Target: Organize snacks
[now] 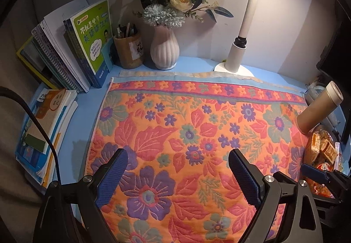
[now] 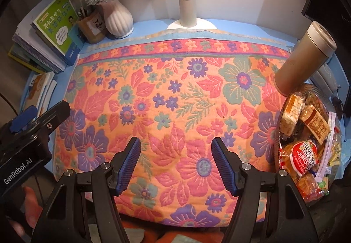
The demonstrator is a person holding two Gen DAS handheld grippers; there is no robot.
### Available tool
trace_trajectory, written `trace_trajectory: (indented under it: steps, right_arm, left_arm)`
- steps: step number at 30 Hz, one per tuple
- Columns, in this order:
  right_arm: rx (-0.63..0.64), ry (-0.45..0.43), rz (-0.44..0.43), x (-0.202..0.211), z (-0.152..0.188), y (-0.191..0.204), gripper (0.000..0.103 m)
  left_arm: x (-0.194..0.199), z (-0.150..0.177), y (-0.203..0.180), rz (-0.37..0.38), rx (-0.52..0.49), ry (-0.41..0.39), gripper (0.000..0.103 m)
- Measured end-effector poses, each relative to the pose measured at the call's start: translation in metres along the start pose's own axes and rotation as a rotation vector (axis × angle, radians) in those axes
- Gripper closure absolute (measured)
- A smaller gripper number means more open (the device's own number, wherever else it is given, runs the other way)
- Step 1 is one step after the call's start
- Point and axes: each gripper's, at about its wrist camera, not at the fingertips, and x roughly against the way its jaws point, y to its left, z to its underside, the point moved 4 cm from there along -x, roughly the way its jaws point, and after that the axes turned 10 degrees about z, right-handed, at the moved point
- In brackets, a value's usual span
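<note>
A pile of wrapped snacks (image 2: 307, 137) fills a clear container at the right edge of the floral cloth (image 2: 175, 100); it also shows in the left wrist view (image 1: 322, 153). On top lie a pale rice bar (image 2: 291, 113), a brown packet (image 2: 316, 122) and a red-and-white packet (image 2: 303, 156). My right gripper (image 2: 176, 166) is open and empty above the cloth, left of the snacks. My left gripper (image 1: 177, 179) is open and empty above the cloth's near part. Each gripper shows at the edge of the other's view.
A gold flask (image 2: 305, 56) stands just behind the snacks. At the back are a white lamp base (image 2: 190, 23), a white vase of flowers (image 2: 118, 19), a pen holder (image 2: 92, 26) and upright books (image 2: 57, 23). More books (image 1: 43, 129) lie at the left.
</note>
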Motion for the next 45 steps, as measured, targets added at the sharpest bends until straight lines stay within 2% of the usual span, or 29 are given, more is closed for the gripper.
trace_trajectory:
  steps: [5, 12, 21, 35, 45]
  right_arm:
    - [-0.026, 0.011, 0.019, -0.002, 0.005, 0.009, 0.037]
    - [-0.049, 0.036, 0.045, -0.009, 0.016, 0.032, 0.037]
    - [-0.064, 0.056, 0.072, -0.007, 0.033, 0.056, 0.037]
    - [-0.189, 0.061, 0.118, 0.000, 0.050, 0.035, 0.037]
    - [-0.197, 0.081, 0.134, -0.004, 0.056, 0.036, 0.037]
  left_arm:
    - [-0.002, 0.003, 0.009, 0.032, -0.019, 0.023, 0.011]
    - [-0.002, 0.003, 0.029, 0.025, -0.064, 0.018, 0.011]
    - [-0.001, 0.007, 0.048, 0.063, -0.067, 0.029, 0.011]
    - [-0.001, 0.008, 0.025, 0.132, -0.160, 0.032, 0.011]
    - [-0.009, 0.012, 0.023, 0.150, -0.167, 0.062, 0.011]
